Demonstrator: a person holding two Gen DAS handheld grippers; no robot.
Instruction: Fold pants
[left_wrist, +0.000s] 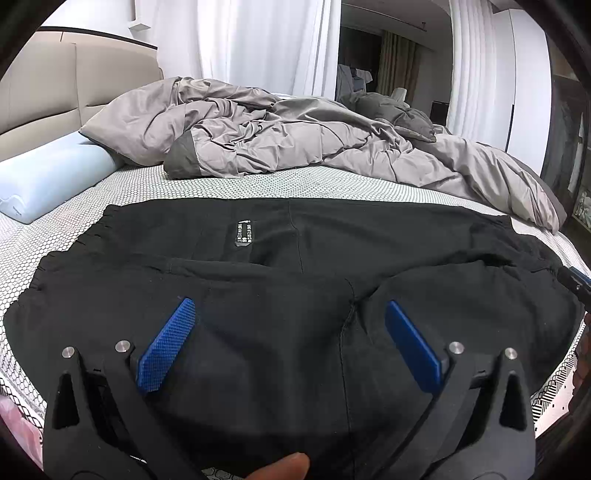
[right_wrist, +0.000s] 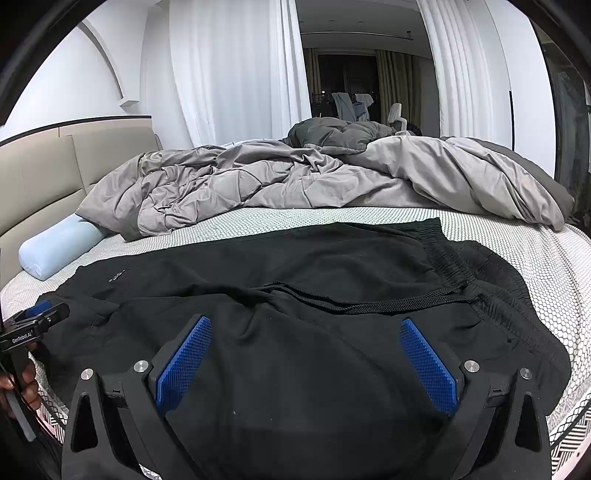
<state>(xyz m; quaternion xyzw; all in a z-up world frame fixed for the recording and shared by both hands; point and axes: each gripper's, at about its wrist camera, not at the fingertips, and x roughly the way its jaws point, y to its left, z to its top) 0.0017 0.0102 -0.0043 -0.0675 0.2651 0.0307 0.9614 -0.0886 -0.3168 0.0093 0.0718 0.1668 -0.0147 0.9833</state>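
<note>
Black pants (left_wrist: 295, 280) lie folded over on the bed's patterned mattress (left_wrist: 258, 184), a small label (left_wrist: 243, 232) showing on the upper layer. My left gripper (left_wrist: 290, 321) hovers open above the near fold, its blue pads spread wide with only cloth beneath. In the right wrist view the same pants (right_wrist: 314, 288) show their elastic waistband (right_wrist: 447, 258) and a drawstring (right_wrist: 369, 301) at the right. My right gripper (right_wrist: 306, 343) is open over the near edge of the cloth. The left gripper (right_wrist: 35, 314) appears at the far left, held by a hand (right_wrist: 26, 384).
A crumpled grey duvet (left_wrist: 295, 140) covers the far half of the bed. A pale blue pillow (left_wrist: 48, 173) lies at the left by the beige headboard (left_wrist: 55, 92). White curtains (right_wrist: 229, 74) hang behind. The mattress edge runs close below both grippers.
</note>
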